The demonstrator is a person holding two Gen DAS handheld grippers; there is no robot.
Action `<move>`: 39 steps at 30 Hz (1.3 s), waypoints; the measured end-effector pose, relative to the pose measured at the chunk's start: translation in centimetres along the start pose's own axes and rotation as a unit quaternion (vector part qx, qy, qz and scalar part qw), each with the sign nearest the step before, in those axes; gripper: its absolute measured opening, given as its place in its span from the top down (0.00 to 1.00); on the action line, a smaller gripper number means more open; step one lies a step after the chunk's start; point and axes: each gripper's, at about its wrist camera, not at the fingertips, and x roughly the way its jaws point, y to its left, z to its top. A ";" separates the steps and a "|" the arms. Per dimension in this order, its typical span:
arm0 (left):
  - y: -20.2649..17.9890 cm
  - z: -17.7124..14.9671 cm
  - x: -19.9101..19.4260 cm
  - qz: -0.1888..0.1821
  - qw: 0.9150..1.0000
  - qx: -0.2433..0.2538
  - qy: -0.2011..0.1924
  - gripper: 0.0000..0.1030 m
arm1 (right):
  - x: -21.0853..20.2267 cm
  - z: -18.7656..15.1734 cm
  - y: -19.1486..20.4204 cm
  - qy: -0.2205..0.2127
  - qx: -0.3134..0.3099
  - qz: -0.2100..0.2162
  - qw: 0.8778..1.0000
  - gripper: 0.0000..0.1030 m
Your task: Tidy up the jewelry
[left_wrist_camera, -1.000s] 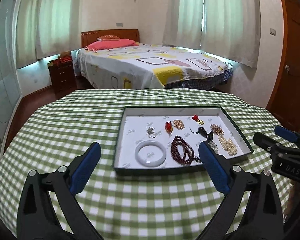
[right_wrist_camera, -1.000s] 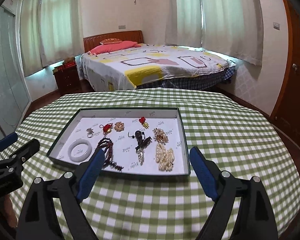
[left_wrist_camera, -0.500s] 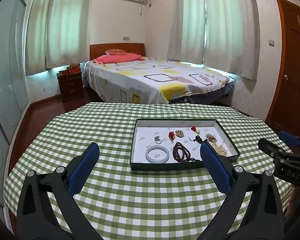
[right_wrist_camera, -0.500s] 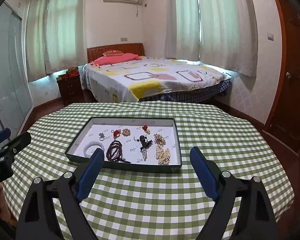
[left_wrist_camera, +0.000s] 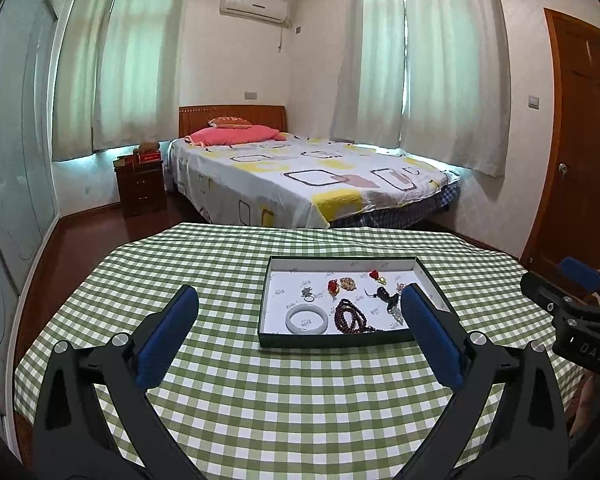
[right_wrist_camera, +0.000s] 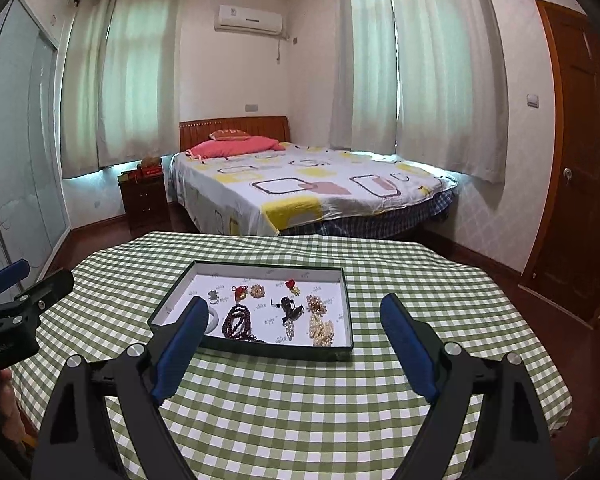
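A dark-rimmed tray with a white floor lies on the green checked tablecloth. In it lie a white bangle, a dark red bead string, a pearl-coloured bracelet, a black piece and small red and gold pieces. My left gripper hangs open well back from the tray, nothing between its blue pads. My right gripper is likewise open and empty, above the table's near side.
The round table's edge drops off on all sides. Behind it stand a bed, a dark nightstand, curtained windows and a wooden door at right. Each gripper shows at the edge of the other's view.
Both grippers have drawn back and upward from the tray, which now looks smaller and farther away. More of the room shows. Both stay open.
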 end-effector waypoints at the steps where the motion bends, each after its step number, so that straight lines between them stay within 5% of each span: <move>1: 0.1 0.0 0.0 0.000 1.000 -0.001 0.000 0.04 | -0.1 0.0 0.0 -0.001 0.001 0.001 1.000 0.18; 39: 0.4 -0.5 -0.6 0.003 1.000 -0.003 0.004 0.04 | -0.9 -0.2 0.3 -0.008 -0.002 0.002 1.000 0.17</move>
